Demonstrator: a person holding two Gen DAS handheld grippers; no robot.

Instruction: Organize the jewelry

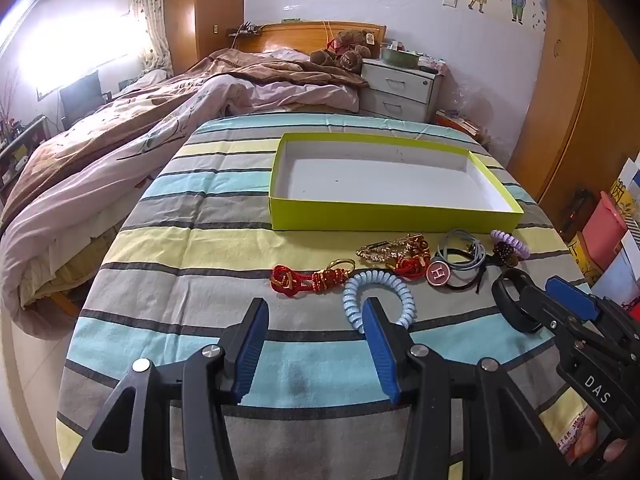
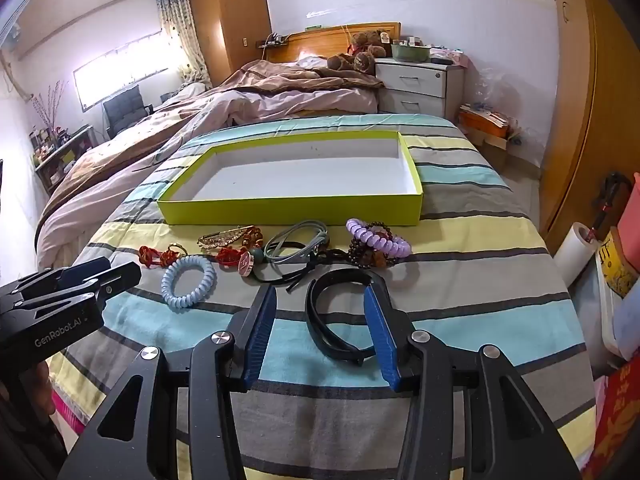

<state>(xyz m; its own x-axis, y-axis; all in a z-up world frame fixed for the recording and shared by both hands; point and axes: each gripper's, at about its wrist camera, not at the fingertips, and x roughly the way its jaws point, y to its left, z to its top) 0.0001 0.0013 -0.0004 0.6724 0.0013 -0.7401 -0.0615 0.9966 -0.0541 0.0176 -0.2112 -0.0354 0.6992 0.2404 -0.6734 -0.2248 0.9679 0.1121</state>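
The left gripper (image 1: 316, 312) hovers spread over the striped bedspread (image 1: 180, 248), its right finger just before the pale blue coil band (image 1: 378, 290); the right gripper (image 2: 320, 300) is spread around the black bracelet (image 2: 340, 320); beyond lie red knotted cords (image 1: 308, 280), a gold clip (image 1: 392, 250), grey hair ties (image 2: 298, 242) and a purple coil band (image 2: 380, 238); farthest sits the lime-green tray (image 2: 296, 212), nothing inside it.

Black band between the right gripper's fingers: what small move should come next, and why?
Probably close the right gripper on the black band. Its jaws stand open around the band, which lies on the striped bedspread; the green box holds nothing, and the left gripper is open too.
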